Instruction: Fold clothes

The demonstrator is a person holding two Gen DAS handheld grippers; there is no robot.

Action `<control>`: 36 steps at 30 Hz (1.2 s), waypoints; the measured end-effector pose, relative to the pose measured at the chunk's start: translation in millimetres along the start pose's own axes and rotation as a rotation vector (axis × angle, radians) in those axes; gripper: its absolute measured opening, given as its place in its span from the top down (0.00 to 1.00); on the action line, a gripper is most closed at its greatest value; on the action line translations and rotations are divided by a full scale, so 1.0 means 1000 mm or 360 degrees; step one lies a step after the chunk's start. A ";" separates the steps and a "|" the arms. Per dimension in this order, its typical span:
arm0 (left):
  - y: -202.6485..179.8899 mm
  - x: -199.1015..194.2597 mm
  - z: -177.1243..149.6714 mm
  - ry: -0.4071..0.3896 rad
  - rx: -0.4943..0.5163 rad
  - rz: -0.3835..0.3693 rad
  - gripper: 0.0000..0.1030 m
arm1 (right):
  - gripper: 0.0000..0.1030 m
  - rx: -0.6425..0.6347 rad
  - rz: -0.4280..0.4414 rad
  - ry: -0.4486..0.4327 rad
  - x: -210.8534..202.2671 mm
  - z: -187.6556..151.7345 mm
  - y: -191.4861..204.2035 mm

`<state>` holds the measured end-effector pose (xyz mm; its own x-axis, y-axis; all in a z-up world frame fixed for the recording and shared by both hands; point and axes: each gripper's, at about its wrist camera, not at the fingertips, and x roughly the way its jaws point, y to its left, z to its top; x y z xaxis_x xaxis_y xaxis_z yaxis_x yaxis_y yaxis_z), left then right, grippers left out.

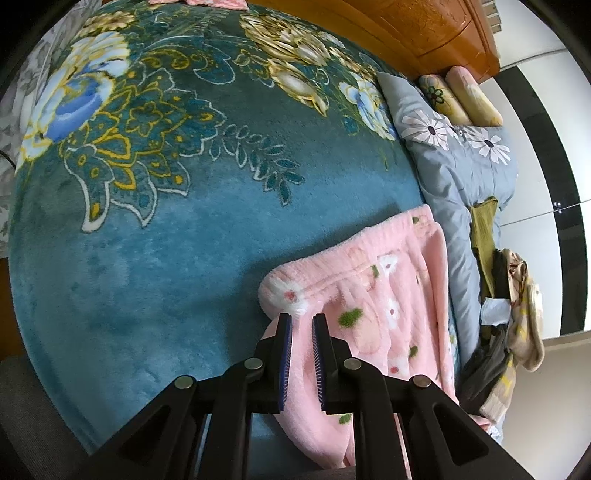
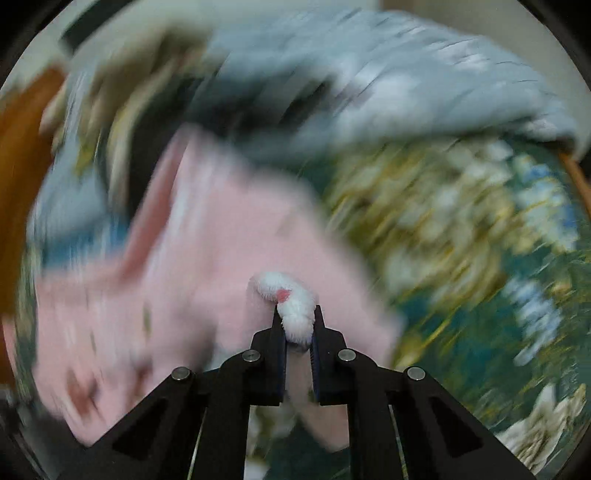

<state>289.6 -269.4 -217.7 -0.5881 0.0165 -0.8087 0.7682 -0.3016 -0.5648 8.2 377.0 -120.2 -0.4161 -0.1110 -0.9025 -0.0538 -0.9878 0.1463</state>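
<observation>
A teal plush blanket (image 1: pixel 155 236) with blue, gold and white flowers covers the bed and fills most of the left wrist view ahead of and to the left of the left claw (image 1: pixel 302 321). To that claw's right, along the blanket's edge, lies a grey-blue quilt (image 1: pixel 454 192) printed with white daisies, and beyond it a wooden headboard (image 1: pixel 436 33) with two rolled floral pillows (image 1: pixel 458 96) just below it. Further right on the quilt sits a heap of other clothes (image 1: pixel 509 306), olive, dark and beige. The pink fleece garment (image 1: pixel 369 280), patterned with small white flowers and green leaves, lies on the blanket directly ahead of the left claw and runs back beneath it; its gathered hem is just past the fingertips. The left claw's jaws stand narrowly apart over the fleece, and whether they pinch any cloth cannot be told. In the right wrist view, heavily blurred, the right claw (image 2: pixel 295 314) is clamped on a white fluffy fold of the same pink garment (image 2: pixel 207 280), which spreads ahead and to its left.
</observation>
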 end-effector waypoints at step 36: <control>0.021 0.024 -0.017 0.0137 -0.0014 0.0159 0.79 | 0.51 0.0250 0.0656 0.0376 0.079 -0.112 0.049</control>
<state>295.4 -258.8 -251.8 -0.4848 0.0688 -0.8719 0.8243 -0.2974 -0.4817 74.6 308.0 -229.4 -0.2157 -0.5285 -0.8211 -0.0715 -0.8301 0.5531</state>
